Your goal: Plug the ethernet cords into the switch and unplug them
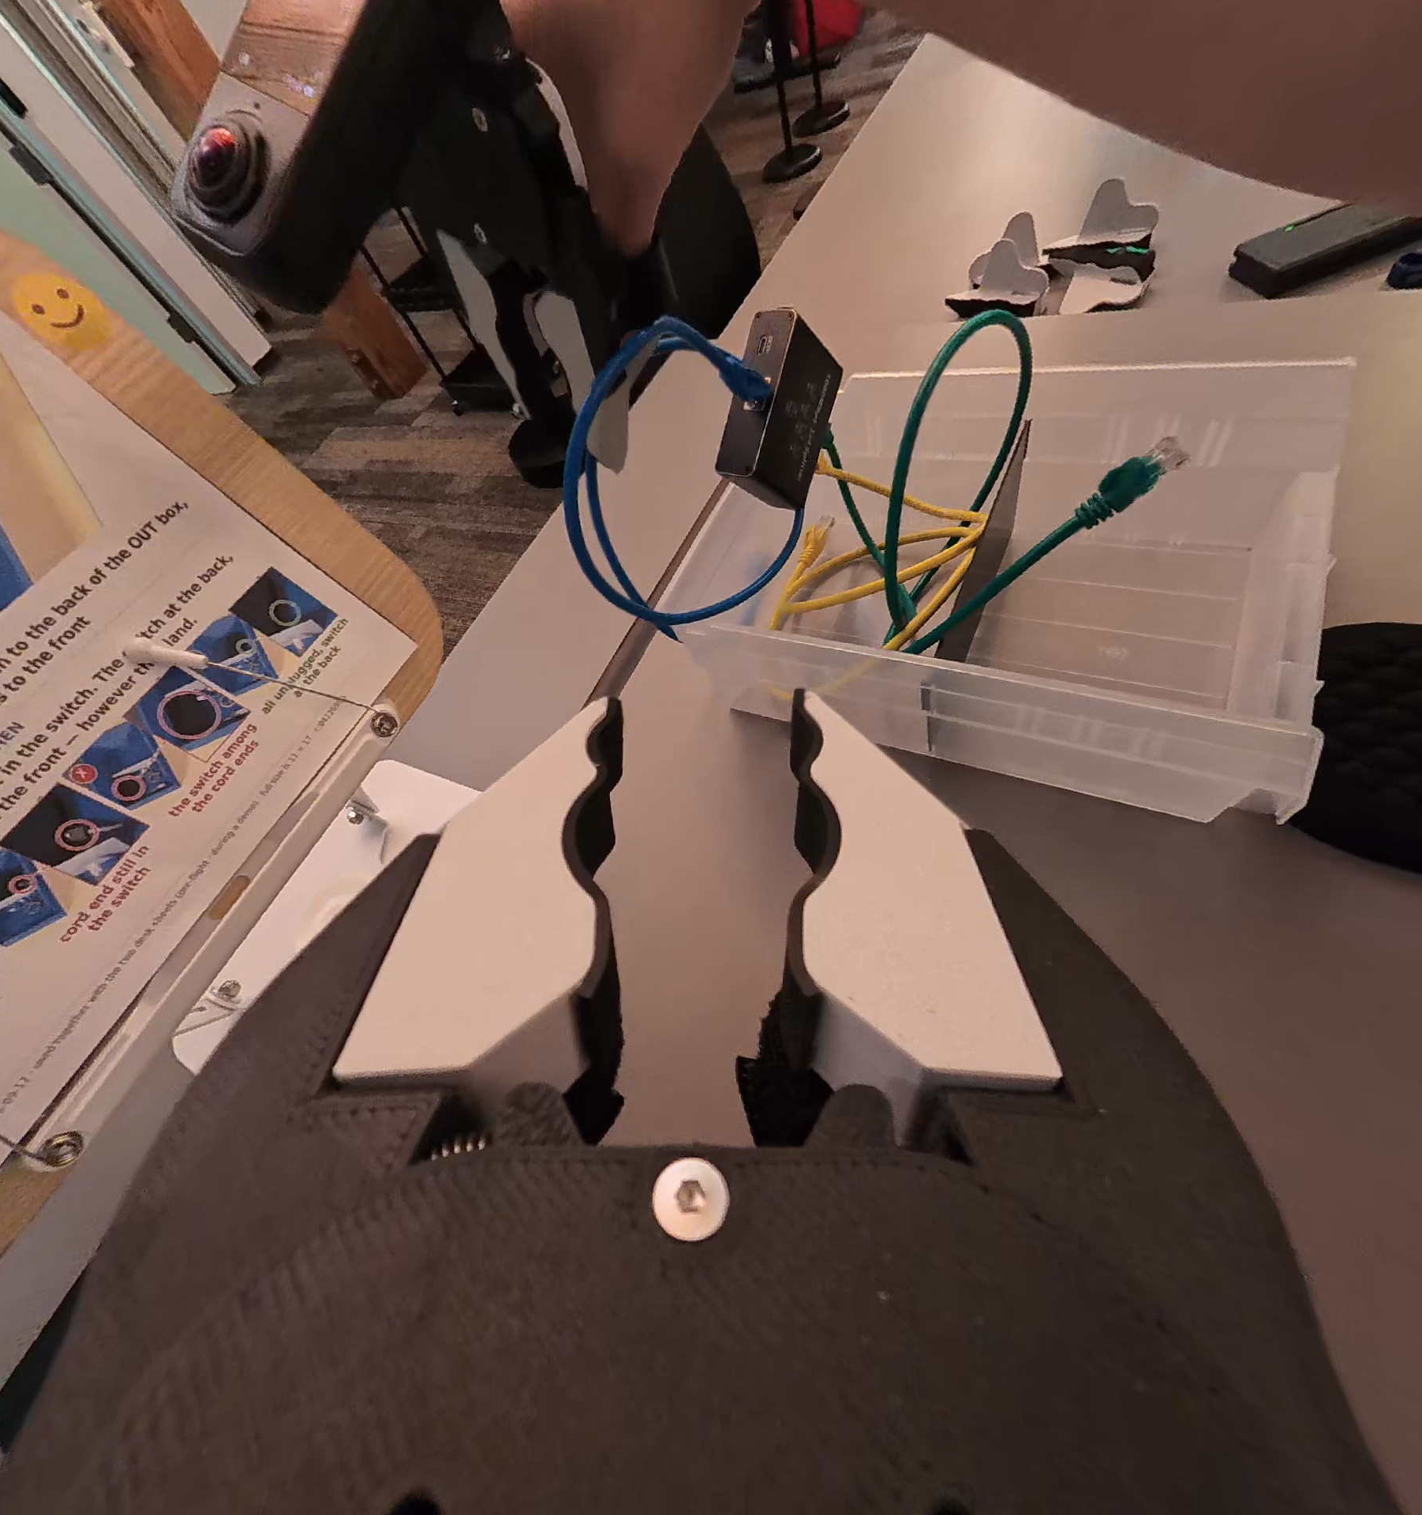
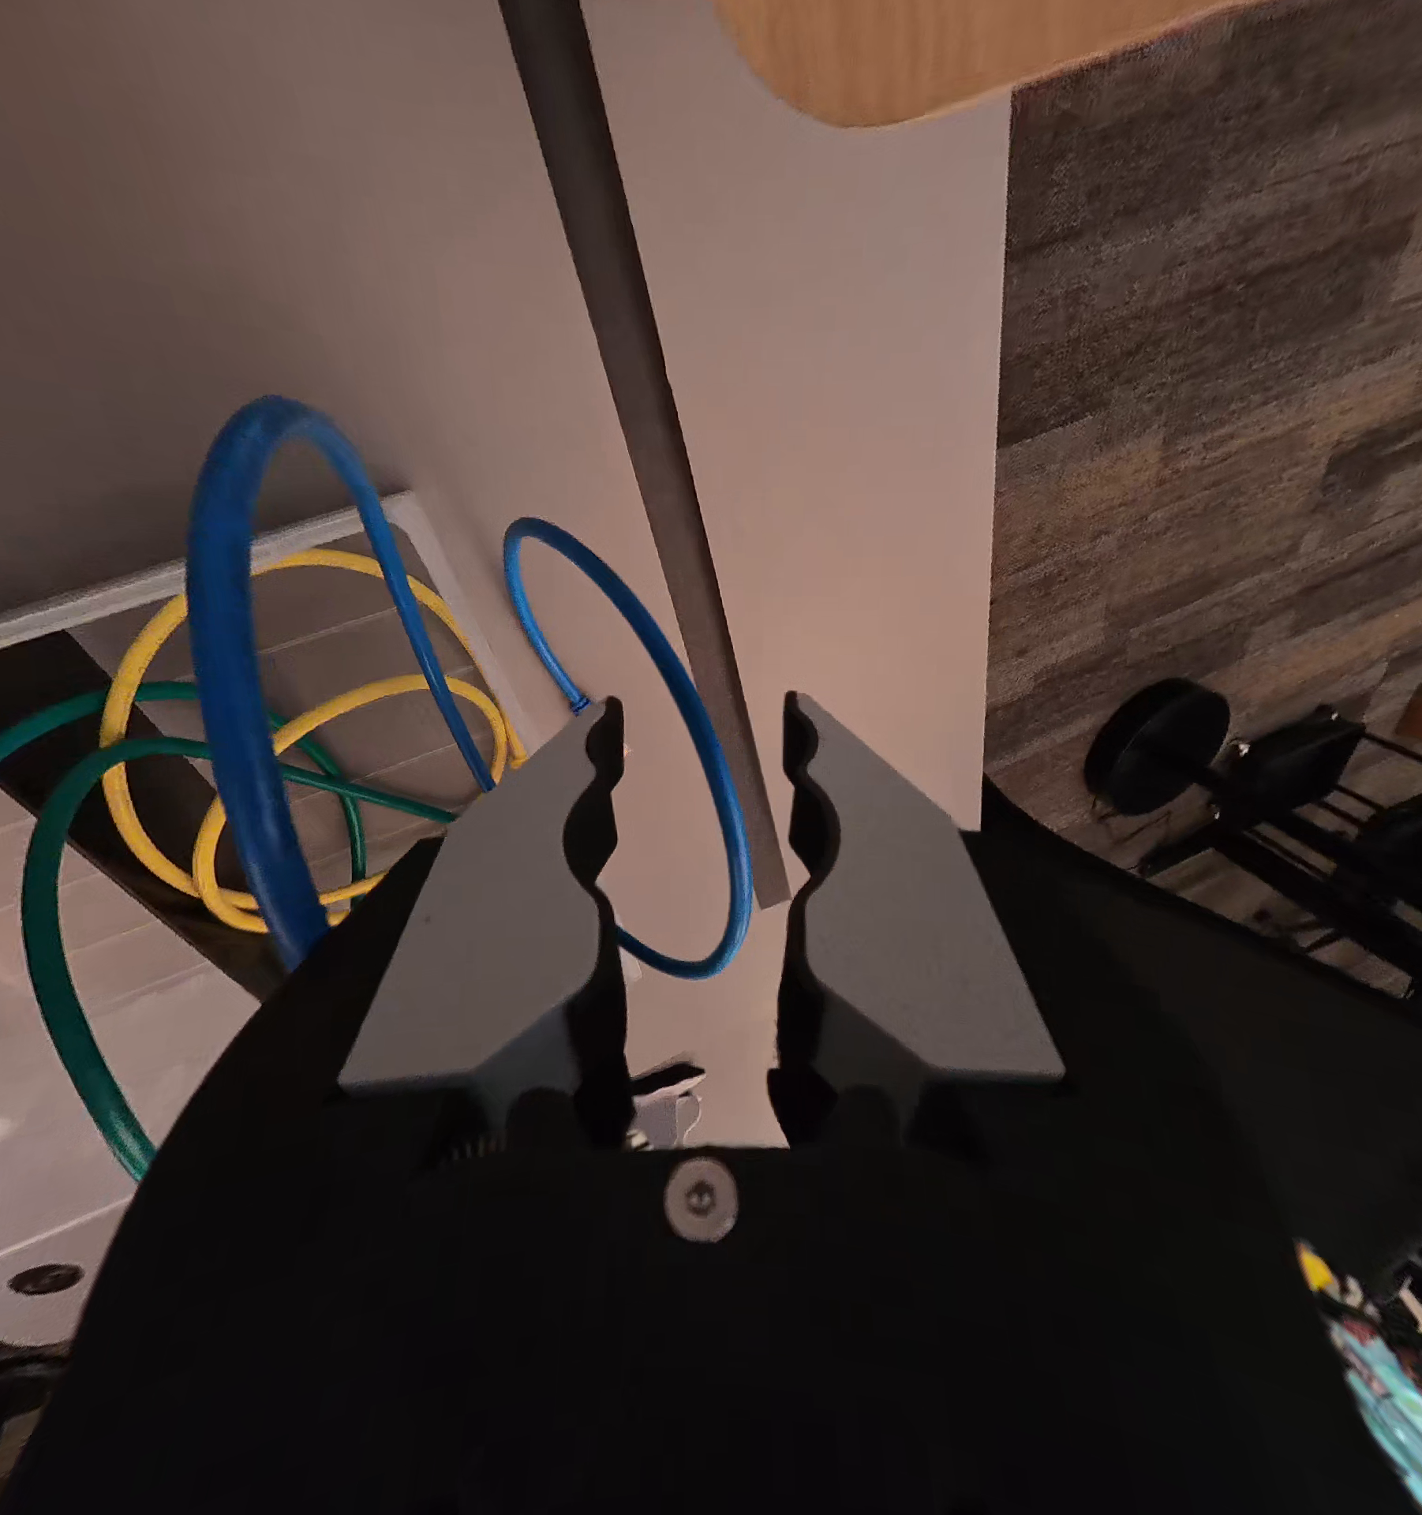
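The switch (image 1: 777,410) is a little black box, tilted and up in the air over the near-left corner of the clear plastic bin (image 1: 1101,738). A blue cord (image 1: 601,525) is plugged into its side and loops down below it. A green cord (image 1: 929,459) and a yellow cord (image 1: 872,566) run from the switch's far side into the bin, so that's three cords, one of each colour. The green one's free plug (image 1: 1134,479) sticks up out of the bin, the yellow's plug (image 1: 813,543) sits lower inside.

The right gripper (image 1: 601,385) is beside the switch in the blue loop; can't tell if it's pinching the cord. Its own camera shows a gap at the tips. The left gripper (image 1: 704,709) is spread apart, holding nothing, over the grey table (image 1: 1183,1025).
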A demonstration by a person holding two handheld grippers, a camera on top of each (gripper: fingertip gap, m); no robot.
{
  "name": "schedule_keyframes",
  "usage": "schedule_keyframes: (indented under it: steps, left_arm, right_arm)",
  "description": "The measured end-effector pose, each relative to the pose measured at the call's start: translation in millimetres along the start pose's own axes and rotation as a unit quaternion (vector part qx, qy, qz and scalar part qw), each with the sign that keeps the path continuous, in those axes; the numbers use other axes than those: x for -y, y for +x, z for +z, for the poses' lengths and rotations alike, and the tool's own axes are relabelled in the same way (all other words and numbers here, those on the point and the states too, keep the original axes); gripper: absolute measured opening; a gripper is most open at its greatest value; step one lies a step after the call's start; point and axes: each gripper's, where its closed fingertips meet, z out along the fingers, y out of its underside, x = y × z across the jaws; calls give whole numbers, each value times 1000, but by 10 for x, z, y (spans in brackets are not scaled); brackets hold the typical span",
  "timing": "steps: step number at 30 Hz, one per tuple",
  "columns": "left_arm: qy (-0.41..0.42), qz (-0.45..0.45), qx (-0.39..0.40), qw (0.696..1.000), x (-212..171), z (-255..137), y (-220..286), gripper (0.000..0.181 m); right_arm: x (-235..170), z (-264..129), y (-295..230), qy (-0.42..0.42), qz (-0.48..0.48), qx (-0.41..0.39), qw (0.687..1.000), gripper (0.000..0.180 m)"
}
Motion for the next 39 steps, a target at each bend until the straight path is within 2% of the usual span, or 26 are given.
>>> schedule_keyframes:
  steps: [2,6,8,10,12,14,16,17,20,24,27,30,33,34,39]
  left_arm:
    - [1,1,0,1000,10,-12,8,40]
    - [7,6,0,1000,48,-47,32,38]
    - [8,8,2,1000,56,-54,33,38]
    - [6,7,2,1000,47,-44,27,38]
    - [1,5,1,1000,25,-22,25,38]
    - [-4,7,1,1000,5,-2,27,38]
    - [-9,10,3,1000,-8,6,23,38]
    - [-11,12,7,1000,-12,4,14,38]
    - [-9,11,11,1000,-3,-24,-2,37]
    - [7,10,10,1000,66,-93,14,36]
    - [16,16,10,1000,119,-142,46,35]
    - [25,23,8,999,179,-185,89,35]
    - [35,28,1,999,236,-210,149,34]
    - [36,30,0,999,248,-213,165,34]
    - [34,42,-6,999,272,-207,245,34]
  right_arm:
    - [-75,-42,48,-13,10,-9,1000,37]
    - [-148,-226,321,1,34,-76,997,33]
    - [-175,-196,285,3,41,-58,997,35]
    - [-258,-47,100,-21,20,-10,1000,37]
    - [-342,103,57,-50,19,0,999,42]
    - [-329,191,99,-42,23,-15,999,31]
    - [-329,238,28,-40,15,-2,999,0]
    - [-320,220,103,-36,8,-33,999,1]
    - [-172,-58,235,33,5,-106,994,1]
    - [-122,-740,300,153,36,-214,964,0]
    - [-256,-1126,101,250,62,-226,939,0]
    - [-437,-1392,-115,368,118,-195,901,0]
    - [-513,-1750,-440,533,127,-138,825,0]
    - [-573,-1807,-519,563,126,-132,806,0]
    - [-760,-1612,-858,585,122,-82,798,0]
